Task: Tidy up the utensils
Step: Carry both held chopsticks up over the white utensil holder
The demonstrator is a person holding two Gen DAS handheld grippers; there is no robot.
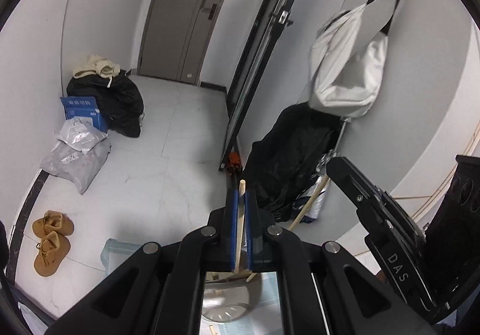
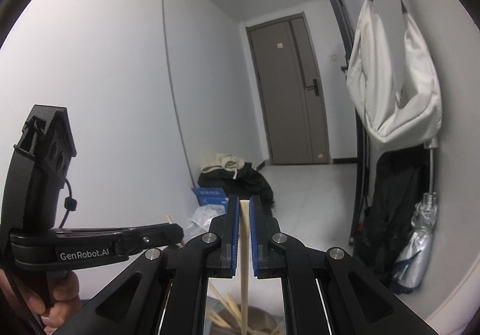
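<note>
My left gripper (image 1: 241,194) is shut on a pale wooden chopstick (image 1: 240,224) that runs up between its blue pads and sticks out past the tips. My right gripper (image 2: 245,200) is shut on another wooden chopstick (image 2: 244,245), held upright between its blue pads. Below each gripper, in the mirror strips, a round metal container (image 1: 228,302) shows with several more chopsticks (image 2: 225,314) in it. The right gripper's body (image 1: 387,230) shows at the right of the left wrist view. The left gripper's body (image 2: 90,239) shows at the left of the right wrist view.
Both cameras look down a hallway with a grey door (image 2: 294,89). A white bag (image 2: 393,70) hangs on the right wall above black clothing (image 1: 288,161) and a folded umbrella (image 2: 420,239). Parcels (image 1: 78,155), a blue box (image 1: 82,110) and brown boots (image 1: 51,242) lie on the floor.
</note>
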